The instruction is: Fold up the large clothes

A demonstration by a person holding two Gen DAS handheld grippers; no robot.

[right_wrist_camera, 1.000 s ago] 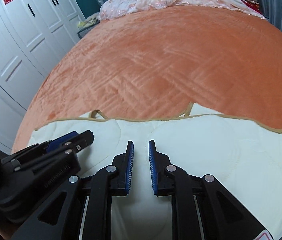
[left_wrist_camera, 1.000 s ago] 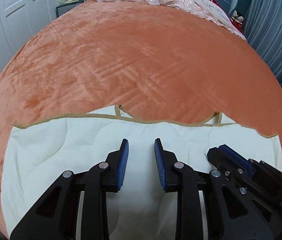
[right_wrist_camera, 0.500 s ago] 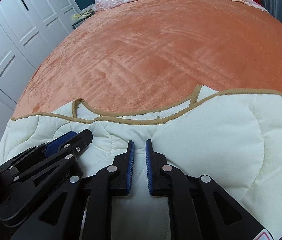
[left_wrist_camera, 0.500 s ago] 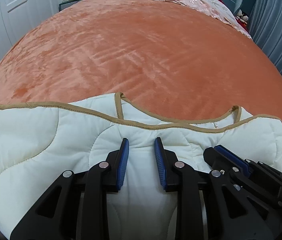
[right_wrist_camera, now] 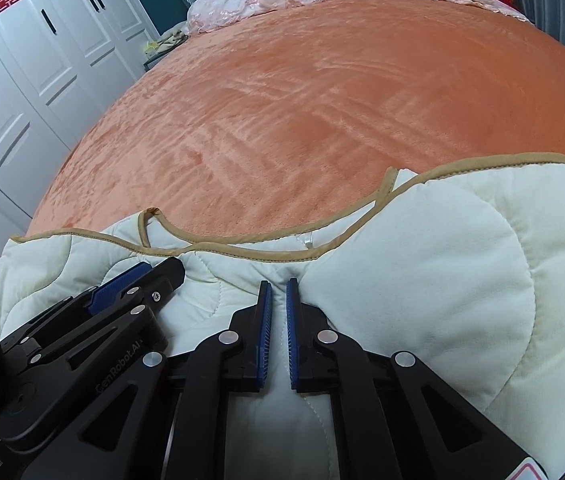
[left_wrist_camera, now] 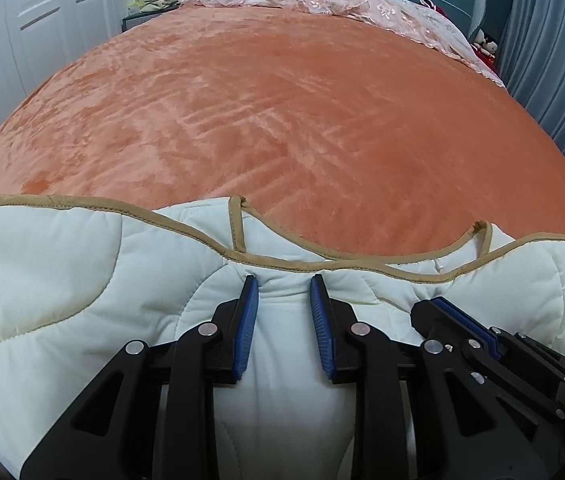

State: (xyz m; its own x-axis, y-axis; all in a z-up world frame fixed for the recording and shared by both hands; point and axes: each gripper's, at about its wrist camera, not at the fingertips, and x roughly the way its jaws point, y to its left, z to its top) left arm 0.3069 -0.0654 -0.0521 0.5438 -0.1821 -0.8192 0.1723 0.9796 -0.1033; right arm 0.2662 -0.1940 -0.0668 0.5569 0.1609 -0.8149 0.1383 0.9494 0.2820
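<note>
The cream quilted garment [left_wrist_camera: 82, 288] is laid on the near part of the orange bedspread [left_wrist_camera: 282, 120], its tan-bound neckline turned toward the far side of the bed. For this step, judged to be a fold, a good pinch of padded cloth is needed on both sides, and the two edges should be carried level so that the trim is matched. The left gripper [left_wrist_camera: 284, 304] is held partly apart, with a ridge of cloth between its blue pads; whether the ridge is really pressed cannot be told. The right gripper [right_wrist_camera: 278, 300] is brought almost together, and a thin pleat of the garment is clamped in it.
</note>
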